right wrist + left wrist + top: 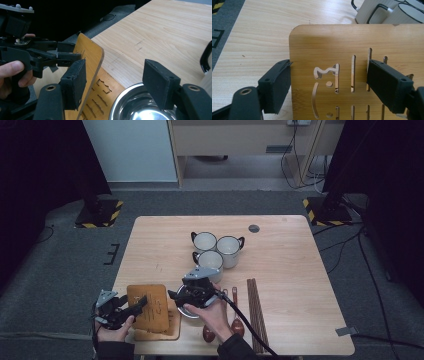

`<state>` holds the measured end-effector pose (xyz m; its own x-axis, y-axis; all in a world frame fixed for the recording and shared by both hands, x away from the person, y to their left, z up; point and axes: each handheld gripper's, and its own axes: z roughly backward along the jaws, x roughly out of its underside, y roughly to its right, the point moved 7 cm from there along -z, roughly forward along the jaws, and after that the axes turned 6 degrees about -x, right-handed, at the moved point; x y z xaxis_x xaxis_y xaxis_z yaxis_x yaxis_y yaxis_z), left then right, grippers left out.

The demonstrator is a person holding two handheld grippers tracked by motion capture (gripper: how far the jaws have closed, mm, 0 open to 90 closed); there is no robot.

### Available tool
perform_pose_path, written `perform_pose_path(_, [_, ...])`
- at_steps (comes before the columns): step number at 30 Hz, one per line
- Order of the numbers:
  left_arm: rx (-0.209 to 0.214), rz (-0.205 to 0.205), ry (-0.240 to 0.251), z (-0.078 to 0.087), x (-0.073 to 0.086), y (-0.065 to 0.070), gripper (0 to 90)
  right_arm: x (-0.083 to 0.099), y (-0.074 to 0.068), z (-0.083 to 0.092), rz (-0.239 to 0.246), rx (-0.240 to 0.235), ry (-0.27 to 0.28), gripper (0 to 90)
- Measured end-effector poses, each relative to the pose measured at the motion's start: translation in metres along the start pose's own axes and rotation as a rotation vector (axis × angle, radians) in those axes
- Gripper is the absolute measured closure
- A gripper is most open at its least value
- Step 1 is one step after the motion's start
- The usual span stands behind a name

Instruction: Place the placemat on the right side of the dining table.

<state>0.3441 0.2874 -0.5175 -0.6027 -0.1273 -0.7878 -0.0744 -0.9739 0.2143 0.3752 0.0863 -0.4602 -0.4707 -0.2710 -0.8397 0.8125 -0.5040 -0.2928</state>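
Observation:
A bamboo board (150,301) with cut-out slots is tilted up off the table at the front left, and my left gripper (136,306) is shut on its near edge. In the left gripper view one jaw sits under the board's (324,45) left edge and the other lies on its top face. A second slotted board (100,98) lies flat underneath. My right gripper (175,298) points left over a steel bowl (135,107), jaws open (115,67), with its left pad beside the raised board's (91,53) edge and not touching it.
Three white mugs (218,250) stand together mid-table. Dark chopsticks (255,310) and two wooden spoons (235,320) lie right of the bowl. A mug handle (205,58) is close on the right of the right gripper view. The table's front edge is near both hands.

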Motion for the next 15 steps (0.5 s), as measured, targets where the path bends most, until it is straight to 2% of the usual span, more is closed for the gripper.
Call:
perform_pose_path(6, [0.008, 0.005, 0.014, 0.003, -0.002, 0.002, 19.7, 0.004, -0.005, -0.008, 0.008, -0.018, -0.014, 37.6])
perform_pose_path(15, [0.021, 0.008, 0.045, 0.007, -0.006, 0.005, 19.7, 0.009, -0.012, -0.015, -0.004, -0.049, -0.031, 41.2])
